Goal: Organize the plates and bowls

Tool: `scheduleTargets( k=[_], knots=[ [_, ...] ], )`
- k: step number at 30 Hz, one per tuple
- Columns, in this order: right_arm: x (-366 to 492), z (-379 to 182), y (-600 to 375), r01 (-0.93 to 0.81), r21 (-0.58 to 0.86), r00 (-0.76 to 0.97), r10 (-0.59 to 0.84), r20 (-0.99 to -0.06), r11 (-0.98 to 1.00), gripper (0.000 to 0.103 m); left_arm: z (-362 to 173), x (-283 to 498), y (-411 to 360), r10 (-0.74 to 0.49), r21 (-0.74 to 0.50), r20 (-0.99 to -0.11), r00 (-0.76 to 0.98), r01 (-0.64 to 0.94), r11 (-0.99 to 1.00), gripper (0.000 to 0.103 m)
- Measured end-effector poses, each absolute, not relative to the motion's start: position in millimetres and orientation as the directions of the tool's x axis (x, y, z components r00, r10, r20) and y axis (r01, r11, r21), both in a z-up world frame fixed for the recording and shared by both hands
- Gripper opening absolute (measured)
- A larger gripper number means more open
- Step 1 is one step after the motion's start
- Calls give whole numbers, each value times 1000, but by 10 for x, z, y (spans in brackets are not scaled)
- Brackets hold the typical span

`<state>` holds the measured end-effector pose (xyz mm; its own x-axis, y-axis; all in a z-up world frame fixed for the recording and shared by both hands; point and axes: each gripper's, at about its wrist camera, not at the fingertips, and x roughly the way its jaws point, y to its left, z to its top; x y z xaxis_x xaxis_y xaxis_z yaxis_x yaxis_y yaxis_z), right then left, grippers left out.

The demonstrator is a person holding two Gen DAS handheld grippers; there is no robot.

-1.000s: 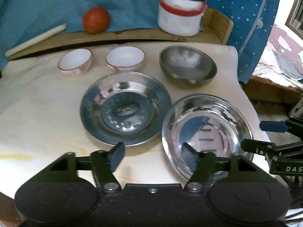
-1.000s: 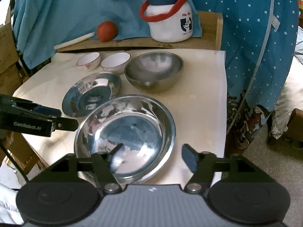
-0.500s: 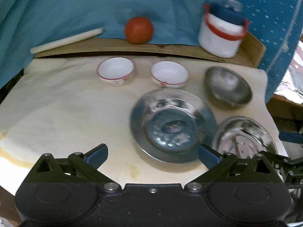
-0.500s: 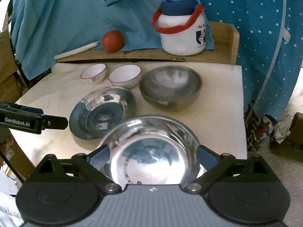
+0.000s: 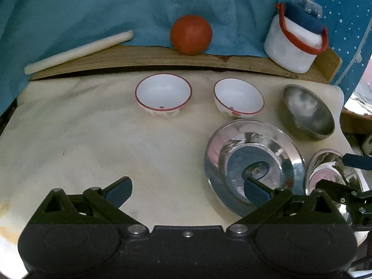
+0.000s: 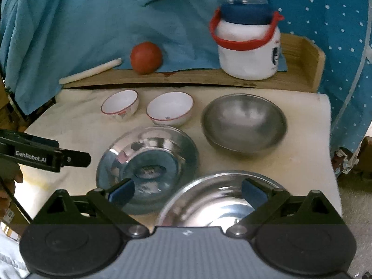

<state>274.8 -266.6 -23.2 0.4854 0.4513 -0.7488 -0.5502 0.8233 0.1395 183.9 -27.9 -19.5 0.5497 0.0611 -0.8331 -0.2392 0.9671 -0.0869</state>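
Note:
Two white red-rimmed bowls [image 5: 163, 98] [image 5: 238, 98] stand side by side at the back of the table; they also show in the right wrist view [image 6: 120, 105] [image 6: 170, 108]. A dull steel bowl [image 6: 244, 123] [image 5: 307, 112] stands to their right. A shiny steel plate [image 5: 253, 162] [image 6: 148, 160] lies in front of the white bowls. A second steel plate [image 6: 220, 197] [image 5: 332, 176] lies at the front right. My left gripper [image 5: 188, 189] is open and empty, low over the cloth left of the first plate. My right gripper [image 6: 187, 191] is open and empty above the near plate.
A wooden ledge [image 6: 197, 76] at the back holds a red ball [image 6: 146, 57], a white stick [image 6: 90, 71] and a white jug with a red handle [image 6: 248, 46]. Blue cloth hangs behind. The table's right edge [image 6: 330, 139] drops to the floor.
Both grippers have opened wide. The left gripper has swung left, away from the steel plates. The right gripper has pulled back a little and sits lower over the near plate.

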Motion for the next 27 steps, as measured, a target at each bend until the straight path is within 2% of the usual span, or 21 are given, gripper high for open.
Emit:
scheduleTargets(
  k=[11, 19, 25, 27],
  knots=[
    [2810, -298, -2311, -525, 111, 498, 410, -764, 844, 101, -355, 1944, -194, -108, -169, -844, 526, -69, 983, 102],
    [3090, -381, -2291, -490, 170, 441, 410, -798, 855, 98, -447, 1989, -235, -163, -217, -842, 514, -46, 975, 102],
    [3231, -491, -2211, -521, 160, 397, 403, -825, 839, 82, -470, 2002, -253, -202, -266, -834, 513, -52, 963, 88],
    [3254, -517, -2174, -531, 149, 390, 397, -831, 834, 82, -464, 1990, -253, -208, -271, -833, 513, -51, 961, 83]
  ],
)
